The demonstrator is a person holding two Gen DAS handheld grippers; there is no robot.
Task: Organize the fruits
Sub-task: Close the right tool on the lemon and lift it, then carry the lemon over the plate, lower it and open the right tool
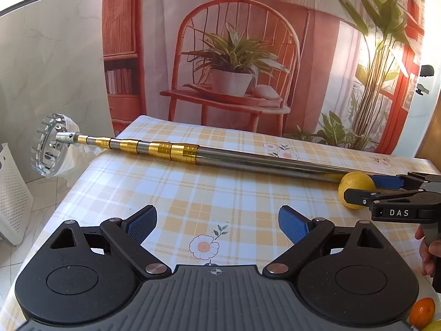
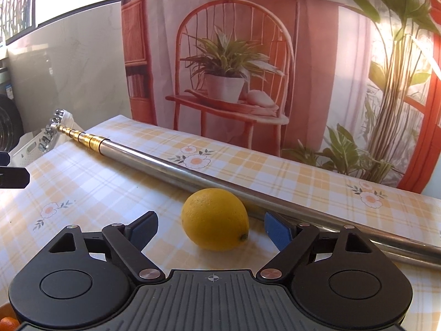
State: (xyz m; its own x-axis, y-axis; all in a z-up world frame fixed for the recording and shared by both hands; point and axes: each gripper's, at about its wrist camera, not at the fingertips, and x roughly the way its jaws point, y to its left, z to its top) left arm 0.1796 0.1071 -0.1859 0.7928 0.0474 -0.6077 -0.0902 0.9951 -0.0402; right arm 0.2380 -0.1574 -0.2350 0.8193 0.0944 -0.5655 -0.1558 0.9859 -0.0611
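A yellow lemon [image 2: 215,218] lies on the plaid tablecloth [image 2: 110,190], against a long metal pole [image 2: 220,179]. My right gripper [image 2: 210,227] is open, its blue-padded fingers on either side of the lemon, not touching it. In the left wrist view the lemon [image 1: 355,190] sits at the right with the right gripper [image 1: 361,189] around it. My left gripper [image 1: 217,222] is open and empty over the cloth. An orange fruit [image 1: 421,313] shows at the bottom right corner; an orange one [image 2: 9,322] shows at the bottom left of the right wrist view.
The telescopic pole [image 1: 248,157] with gold bands crosses the table, its toothed metal head with a white bag [image 1: 52,144] overhanging the left edge. A white perforated basket [image 1: 11,193] stands on the floor at left. A printed backdrop [image 1: 248,55] hangs behind the table.
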